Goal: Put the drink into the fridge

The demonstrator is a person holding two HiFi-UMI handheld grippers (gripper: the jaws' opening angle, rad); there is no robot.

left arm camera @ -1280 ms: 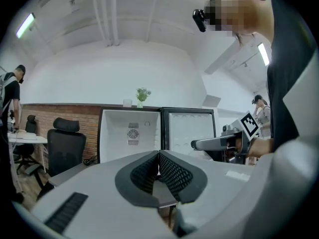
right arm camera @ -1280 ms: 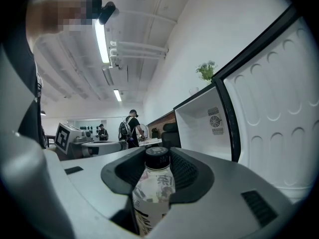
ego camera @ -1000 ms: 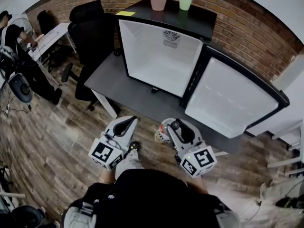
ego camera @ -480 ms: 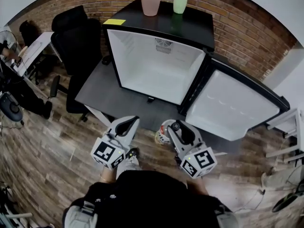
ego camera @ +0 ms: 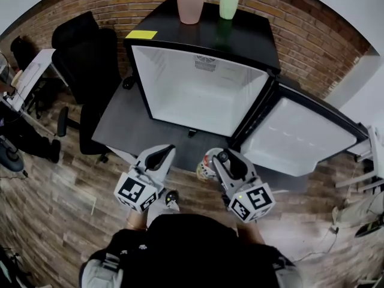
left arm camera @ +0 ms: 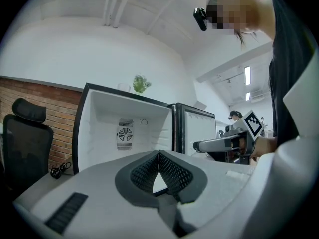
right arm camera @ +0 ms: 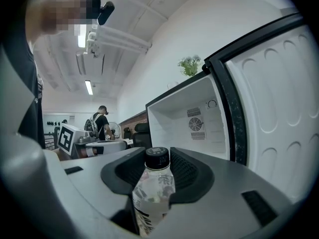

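The right gripper (right arm camera: 158,169) grips a clear plastic drink bottle with a black cap (right arm camera: 152,193). Its dark ribbed jaws stand wide around the bottle's body. In the head view the bottle sits upright in that gripper, just at the front edge of the dark grey table (ego camera: 126,116). It is outside the black fridge with a white interior (ego camera: 198,95), whose door (ego camera: 300,138) stands open at the right. The left gripper (left arm camera: 158,164) holds nothing, its jaws closed tip to tip.

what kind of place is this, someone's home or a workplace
Most likely an office or lab workroom: a black office chair by a white desk, a mini fridge open on a dark table, and a brick wall.
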